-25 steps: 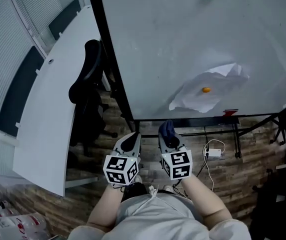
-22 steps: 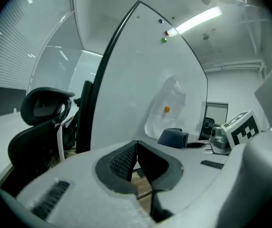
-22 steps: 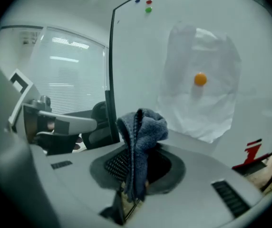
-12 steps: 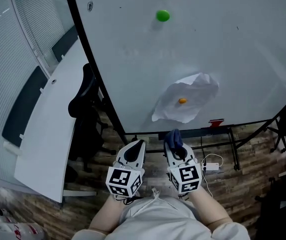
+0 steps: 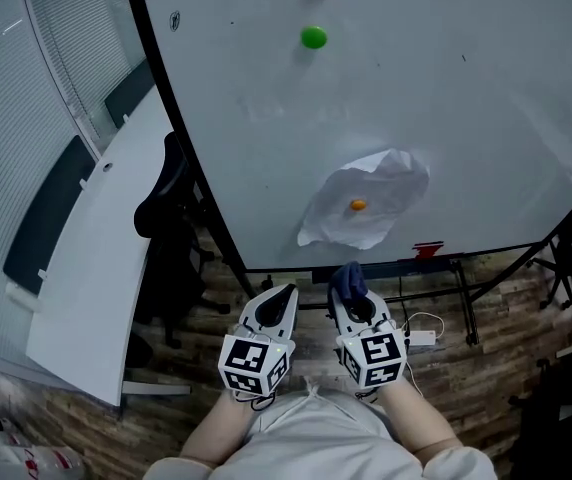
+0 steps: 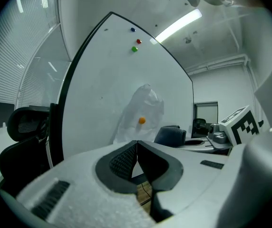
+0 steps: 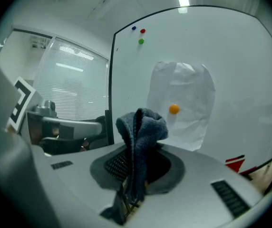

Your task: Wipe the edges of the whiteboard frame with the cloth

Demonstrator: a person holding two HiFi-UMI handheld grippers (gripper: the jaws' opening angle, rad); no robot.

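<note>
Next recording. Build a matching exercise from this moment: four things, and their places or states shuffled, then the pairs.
1. cloth
2. left gripper
3. sheet of paper
4. office chair

A. held on the whiteboard by an orange magnet
B. jaws together, empty
C. clamped in the right gripper
D. between desk and whiteboard

Pairs: 1-C, 2-B, 3-A, 4-D

The wood-plank floor (image 5: 496,378) carries the whiteboard stand (image 5: 466,308) at its far side. A black office chair (image 5: 166,208) and a white desk (image 5: 96,268) stand at the left, and a white adapter (image 5: 423,335) with its cable lies by the stand.
</note>
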